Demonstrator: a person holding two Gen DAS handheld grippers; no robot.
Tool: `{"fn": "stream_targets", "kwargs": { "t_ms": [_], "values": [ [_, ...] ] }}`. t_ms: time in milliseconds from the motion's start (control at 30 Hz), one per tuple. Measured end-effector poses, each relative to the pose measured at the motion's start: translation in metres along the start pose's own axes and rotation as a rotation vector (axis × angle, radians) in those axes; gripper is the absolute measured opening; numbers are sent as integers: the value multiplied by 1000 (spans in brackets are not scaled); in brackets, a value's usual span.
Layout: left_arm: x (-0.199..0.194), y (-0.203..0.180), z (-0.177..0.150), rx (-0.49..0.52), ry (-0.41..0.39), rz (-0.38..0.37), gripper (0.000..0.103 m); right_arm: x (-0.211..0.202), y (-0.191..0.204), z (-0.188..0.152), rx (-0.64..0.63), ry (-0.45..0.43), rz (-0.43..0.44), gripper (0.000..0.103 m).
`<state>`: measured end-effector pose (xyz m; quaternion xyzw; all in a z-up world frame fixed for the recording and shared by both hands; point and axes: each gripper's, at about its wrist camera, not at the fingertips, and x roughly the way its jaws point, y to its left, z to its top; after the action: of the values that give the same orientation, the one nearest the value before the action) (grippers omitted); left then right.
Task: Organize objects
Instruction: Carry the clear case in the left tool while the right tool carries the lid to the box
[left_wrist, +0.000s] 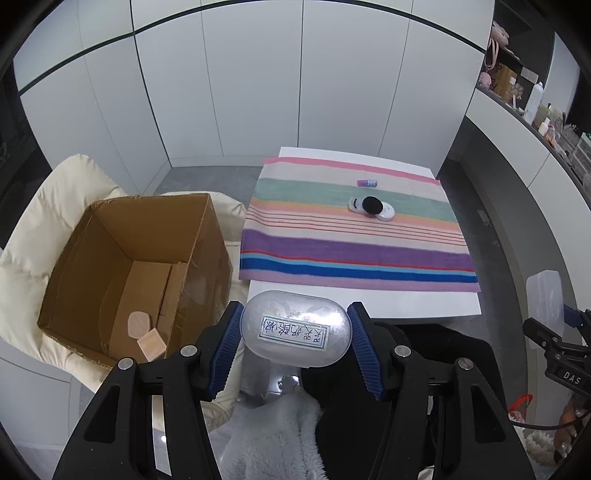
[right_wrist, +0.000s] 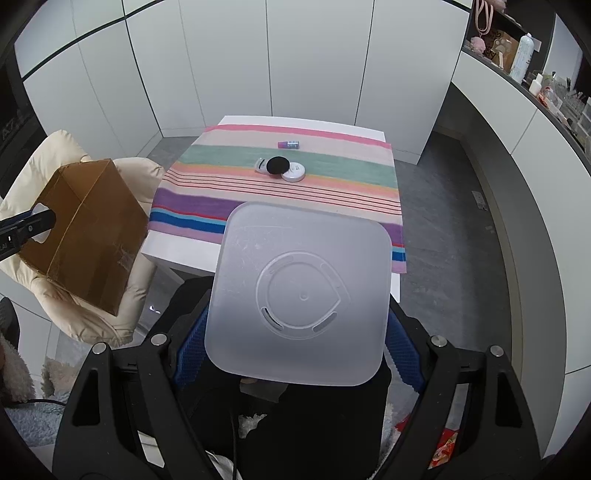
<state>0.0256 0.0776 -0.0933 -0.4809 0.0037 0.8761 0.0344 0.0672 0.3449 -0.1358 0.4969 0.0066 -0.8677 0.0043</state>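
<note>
My left gripper (left_wrist: 294, 334) is shut on a clear oval case (left_wrist: 294, 328) with a handwritten label, held near the table's front edge, right of an open cardboard box (left_wrist: 133, 273). The box holds two beige pads (left_wrist: 144, 334). My right gripper (right_wrist: 295, 339) is shut on a translucent square lid (right_wrist: 299, 295), held flat above the table's front edge. On the striped towel (right_wrist: 280, 184) lie a small purple bottle (right_wrist: 288, 144), a black round puff (right_wrist: 277, 165) and two white compacts (right_wrist: 293, 172). They also show in the left wrist view (left_wrist: 371, 206).
The box (right_wrist: 81, 232) rests on a cream cushioned chair (left_wrist: 44, 229) left of the white table (left_wrist: 369, 301). White cabinet doors stand behind. A shelf with bottles and clutter (right_wrist: 524, 59) runs along the right. Fluffy fabric (left_wrist: 273, 435) lies below the grippers.
</note>
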Motion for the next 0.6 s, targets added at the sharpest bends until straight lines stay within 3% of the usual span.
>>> {"fn": "stream_targets", "kwargs": {
  "t_ms": [267, 600],
  "values": [
    [4, 27, -10, -75, 31, 14, 59, 8, 22, 6, -45, 5, 29, 86],
    [-3, 83, -39, -186, 50, 86, 59, 20, 90, 14, -175, 11, 116, 86]
  ]
}}
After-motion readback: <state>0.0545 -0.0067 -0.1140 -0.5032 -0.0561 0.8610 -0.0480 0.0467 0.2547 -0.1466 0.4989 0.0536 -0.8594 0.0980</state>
